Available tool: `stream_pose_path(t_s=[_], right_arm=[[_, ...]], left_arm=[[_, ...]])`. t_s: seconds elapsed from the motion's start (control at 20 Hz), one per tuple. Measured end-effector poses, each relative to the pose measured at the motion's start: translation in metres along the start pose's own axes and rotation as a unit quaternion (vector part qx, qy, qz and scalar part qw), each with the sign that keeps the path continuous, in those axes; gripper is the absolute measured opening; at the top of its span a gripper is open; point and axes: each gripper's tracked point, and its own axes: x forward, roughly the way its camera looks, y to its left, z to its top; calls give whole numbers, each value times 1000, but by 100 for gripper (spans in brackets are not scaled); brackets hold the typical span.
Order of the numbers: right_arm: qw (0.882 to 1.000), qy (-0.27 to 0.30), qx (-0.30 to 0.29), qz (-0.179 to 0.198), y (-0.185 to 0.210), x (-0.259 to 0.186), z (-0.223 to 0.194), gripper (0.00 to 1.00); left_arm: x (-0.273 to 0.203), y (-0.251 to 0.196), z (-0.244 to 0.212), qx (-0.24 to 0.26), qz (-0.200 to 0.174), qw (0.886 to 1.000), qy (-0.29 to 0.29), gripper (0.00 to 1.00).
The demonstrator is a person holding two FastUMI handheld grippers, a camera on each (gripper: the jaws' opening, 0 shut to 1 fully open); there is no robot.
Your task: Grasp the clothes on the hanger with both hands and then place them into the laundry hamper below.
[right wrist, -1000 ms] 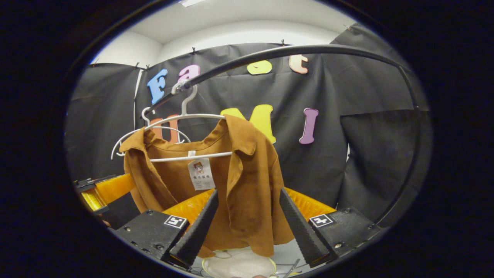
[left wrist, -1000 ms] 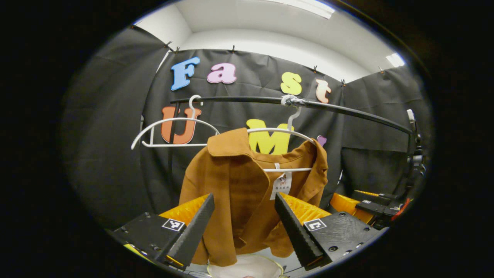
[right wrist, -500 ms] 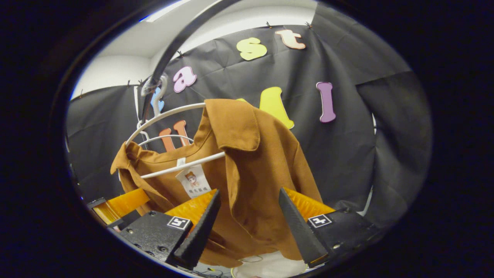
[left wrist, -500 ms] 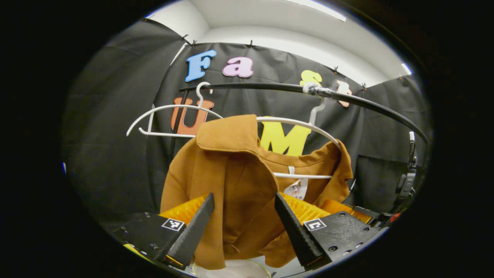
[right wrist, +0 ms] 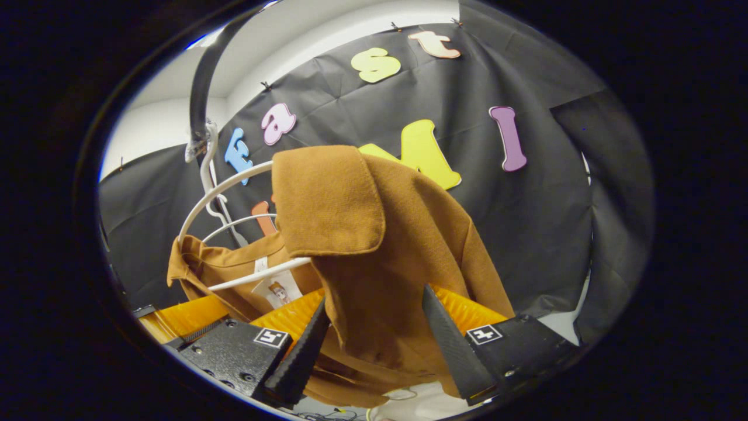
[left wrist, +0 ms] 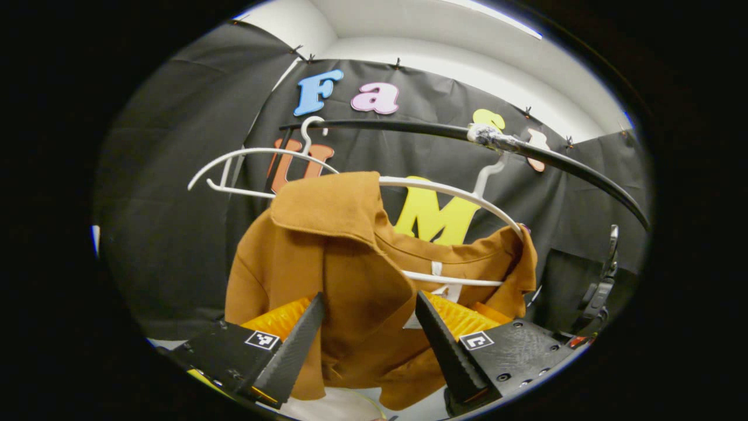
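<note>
The soft, light jacket [left wrist: 350,257] hangs between each open hand-held gripper's [left wrist: 368,345] fingers; its shoulders by the collar look the best place to grip.

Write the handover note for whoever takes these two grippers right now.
Left gripper: open, fingers either side of the brown cloth shirt, not yet closed on it.
Right gripper: open, astride the same shirt's other shoulder panel.
The shirt hangs on a white wire hanger hooked over the black rail; a second, bare white hanger hangs beside it.
A pale rim shows below the shirt, probably the hamper.
Done: both grippers lined up.
Left: close both, lift the shirt off, lower it into the hamper.
</note>
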Motion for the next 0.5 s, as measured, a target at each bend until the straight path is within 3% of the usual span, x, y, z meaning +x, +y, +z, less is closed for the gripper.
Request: stream_pose_path(t_s=[0.15,0.2,0.3,0.35,0.4,0.45,0.5], right_arm=[[1000,1,-6,7,-1,1,1,96],[1000,1,-7,8,-2,2,3,92],[1000,4,-8,6,-5,6,4,96],[1000,4,-10,2,-6,8,4,92],[1000,4,-13,-3,-8,11,5,95],[1000,2,-14,-6,-9,13,7,87],[1000,2,-13,-8,-9,17,8,85]], left_arm=[[-3,6,7,19,24,999,-15,100],[2,12,8,24,35,999,-13,95],[12,17,3,14,49,999,-1,100],[17,26,3,14,64,998,0,95],[21,33,2,15,79,997,-1,96],[24,39,3,16,92,996,-4,95],[29,45,4,18,104,994,-7,85]])
